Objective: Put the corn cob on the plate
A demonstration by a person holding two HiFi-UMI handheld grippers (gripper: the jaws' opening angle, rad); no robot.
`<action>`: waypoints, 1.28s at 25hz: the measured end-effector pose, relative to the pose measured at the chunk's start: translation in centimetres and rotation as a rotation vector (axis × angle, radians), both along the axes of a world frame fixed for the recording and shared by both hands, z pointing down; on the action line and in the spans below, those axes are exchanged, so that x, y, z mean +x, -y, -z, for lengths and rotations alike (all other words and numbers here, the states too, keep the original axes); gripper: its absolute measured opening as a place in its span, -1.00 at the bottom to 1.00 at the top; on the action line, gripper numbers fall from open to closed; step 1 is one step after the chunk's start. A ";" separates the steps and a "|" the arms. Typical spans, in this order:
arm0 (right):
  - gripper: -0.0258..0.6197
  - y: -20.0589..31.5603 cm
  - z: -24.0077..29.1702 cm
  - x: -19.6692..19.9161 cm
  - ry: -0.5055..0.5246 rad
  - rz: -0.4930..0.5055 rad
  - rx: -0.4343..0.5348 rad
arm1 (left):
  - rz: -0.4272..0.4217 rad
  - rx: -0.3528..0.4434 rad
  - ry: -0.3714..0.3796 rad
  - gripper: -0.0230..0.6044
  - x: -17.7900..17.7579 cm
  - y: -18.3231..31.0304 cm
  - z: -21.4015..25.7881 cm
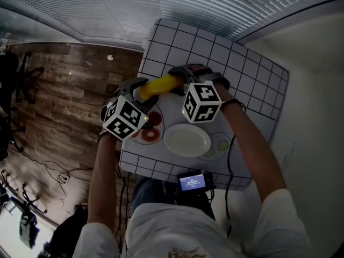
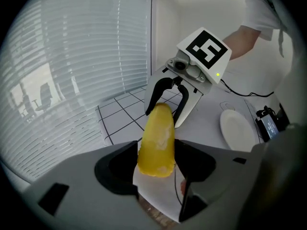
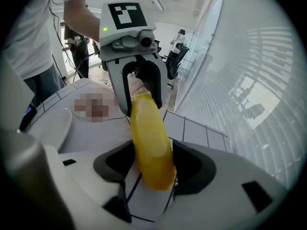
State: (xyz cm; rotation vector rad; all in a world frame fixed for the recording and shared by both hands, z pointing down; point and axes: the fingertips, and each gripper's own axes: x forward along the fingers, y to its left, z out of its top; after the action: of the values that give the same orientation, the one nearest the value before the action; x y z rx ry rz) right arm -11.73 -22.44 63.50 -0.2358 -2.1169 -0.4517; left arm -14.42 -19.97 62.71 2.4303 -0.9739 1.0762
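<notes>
The left tongs (image 2: 156, 159) and right tongs (image 3: 152, 164) each clench one end of the corn cob (image 1: 159, 84). The plate (image 1: 187, 140) lies beneath, behind both tongs.

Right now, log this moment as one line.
left gripper: shut on yellow corn cob | right gripper: shut on its other end | round white plate: empty

The person is wearing a white short-sleeved shirt (image 1: 177, 231) and blue jeans (image 1: 146, 190). Left of the plate (image 1: 187, 140), the left gripper (image 1: 141, 91) is showing a grey body, black jaw pads and a white cube (image 1: 124, 117) with black square markers. Beyond the plate, the right gripper (image 1: 181, 78) is carrying a matching cube (image 1: 201, 101). Right of the plate, a thin black cable (image 1: 230, 160) is trailing beside the forearm.
</notes>
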 end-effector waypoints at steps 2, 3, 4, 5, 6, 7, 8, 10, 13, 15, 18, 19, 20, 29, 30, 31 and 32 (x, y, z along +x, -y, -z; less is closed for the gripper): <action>-0.13 -0.1 0.2 0.3 -0.008 0.004 0.004 | 0.003 -0.005 -0.010 -0.14 0.2 -0.1 0.1; -0.13 -0.1 0.3 0.4 -0.009 0.004 0.004 | 0.006 -0.005 -0.015 -0.14 0.4 -0.1 0.3; -0.13 -0.1 0.5 0.5 -0.008 0.002 0.007 | 0.008 0.000 -0.016 -0.14 0.5 -0.1 0.5; -0.13 -0.1 0.9 0.7 -0.007 -0.002 0.012 | 0.007 0.006 -0.013 -0.14 0.7 -0.1 0.8; -0.13 -0.1 1.2 0.9 -0.005 -0.007 0.018 | 0.004 0.013 -0.010 -0.14 0.9 -0.1 1.2; -0.13 -0.2 1.7 1.0 -0.003 -0.011 0.023 | 0.000 0.018 -0.007 -0.14 1.0 -0.2 1.7; -0.13 -0.3 2.2 1.0 0.001 -0.014 0.027 | -0.004 0.021 -0.006 -0.14 1.0 -0.3 2.2; -0.13 -0.4 3.4 1.0 0.008 -0.018 0.030 | -0.012 0.030 -0.004 -0.14 1.0 -0.3 3.3; -0.13 0.1 5.2 0.8 0.022 -0.023 0.048 | -0.020 0.058 0.005 -0.14 0.8 0.1 5.2; -0.13 0.1 6.3 0.7 0.032 -0.029 0.066 | -0.027 0.073 0.014 -0.14 0.6 0.1 6.2; -0.13 0.1 7.6 0.6 0.047 -0.047 0.085 | -0.043 0.090 0.025 -0.14 0.5 0.2 7.5; -0.13 0.1 8.0 0.6 0.054 -0.055 0.090 | -0.050 0.096 0.030 -0.14 0.5 0.2 7.9; -0.13 0.1 8.4 0.7 0.059 -0.063 0.096 | -0.059 0.102 0.034 -0.14 0.6 0.2 8.3; -0.13 -1.5 11.1 2.4 0.091 -0.171 0.110 | -0.164 0.128 0.057 -0.14 2.2 -1.1 11.0; -0.13 -1.8 11.2 2.8 0.095 -0.187 0.112 | -0.180 0.130 0.060 -0.14 2.5 -1.3 11.2; -0.13 -2.1 11.4 3.1 0.097 -0.203 0.114 | -0.194 0.131 0.062 -0.14 2.8 -1.6 11.4; -0.13 -2.5 11.6 3.5 0.098 -0.217 0.116 | -0.209 0.133 0.063 -0.14 3.2 -1.9 11.6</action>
State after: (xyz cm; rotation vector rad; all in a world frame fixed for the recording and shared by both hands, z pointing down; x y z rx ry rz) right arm -8.18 -19.96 51.86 0.0842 -2.1740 -0.4629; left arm -11.23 -18.03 51.09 2.6688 -0.8495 1.1977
